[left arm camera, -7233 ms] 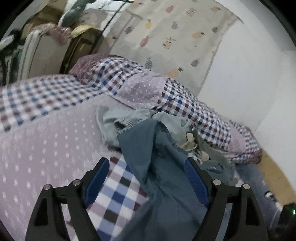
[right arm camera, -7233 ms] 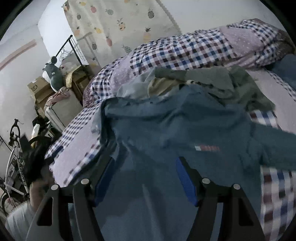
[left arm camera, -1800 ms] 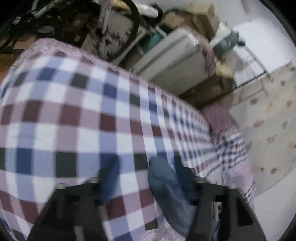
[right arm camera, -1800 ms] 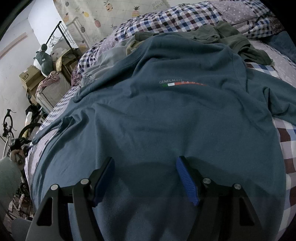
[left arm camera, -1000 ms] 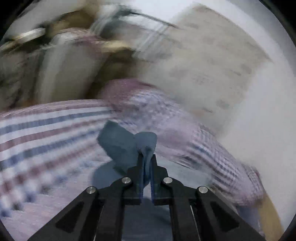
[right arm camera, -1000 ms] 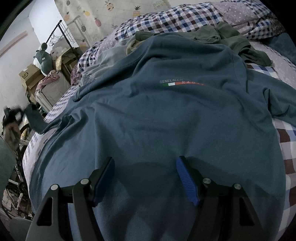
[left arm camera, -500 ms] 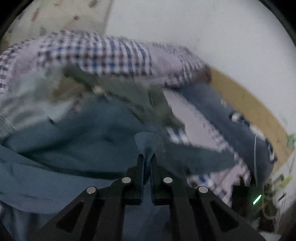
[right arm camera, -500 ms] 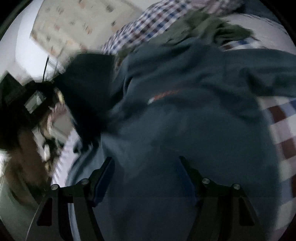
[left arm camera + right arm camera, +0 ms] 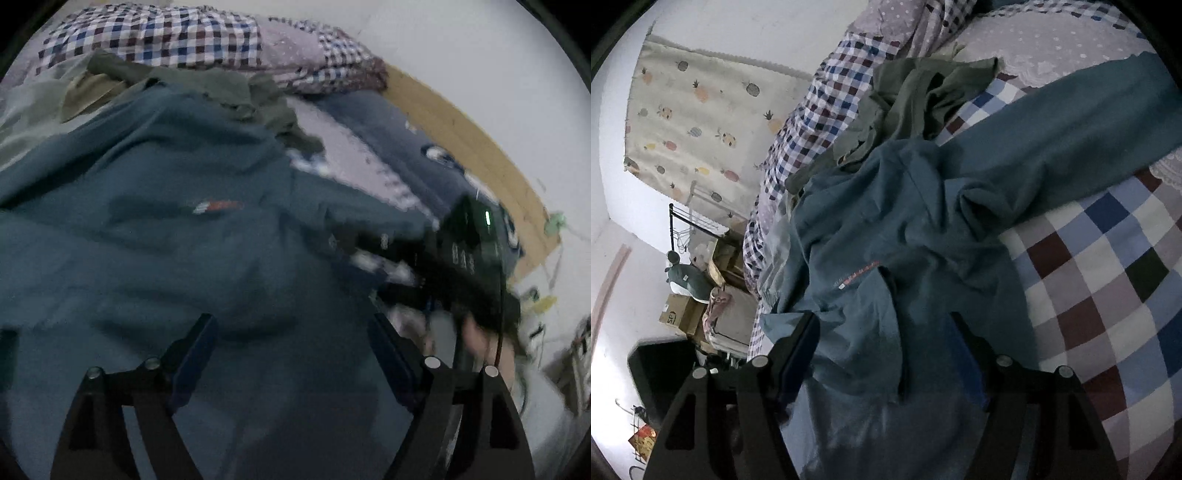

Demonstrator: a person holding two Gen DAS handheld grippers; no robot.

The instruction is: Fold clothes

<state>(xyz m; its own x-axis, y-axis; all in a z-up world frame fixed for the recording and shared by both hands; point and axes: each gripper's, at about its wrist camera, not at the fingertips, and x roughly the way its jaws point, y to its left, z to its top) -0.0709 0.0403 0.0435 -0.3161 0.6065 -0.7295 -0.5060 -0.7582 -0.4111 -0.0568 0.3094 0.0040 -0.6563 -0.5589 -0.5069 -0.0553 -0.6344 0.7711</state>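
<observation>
left claw [image 9: 291, 354]: jaws opening, nothing pinched, over shirt body | teal shirt [image 9: 886, 236]: spread on bed [image 9: 1108, 288], left sleeve folded in | right sleeve [image 9: 1071, 140]: stretches far right, nearer right claw [image 9: 886, 350], jaws apart, empty

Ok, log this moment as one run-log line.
task: fold clothes | left claw: opening, nothing between pads | right claw: open over teal shirt | shirt: on checked bedspread, one sleeve folded in

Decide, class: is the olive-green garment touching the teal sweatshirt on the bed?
Touching. In the right wrist view the olive-green garment lies crumpled against the teal sweatshirt at its neckline, the fabrics overlapping with no bedspread visible between them.
</observation>
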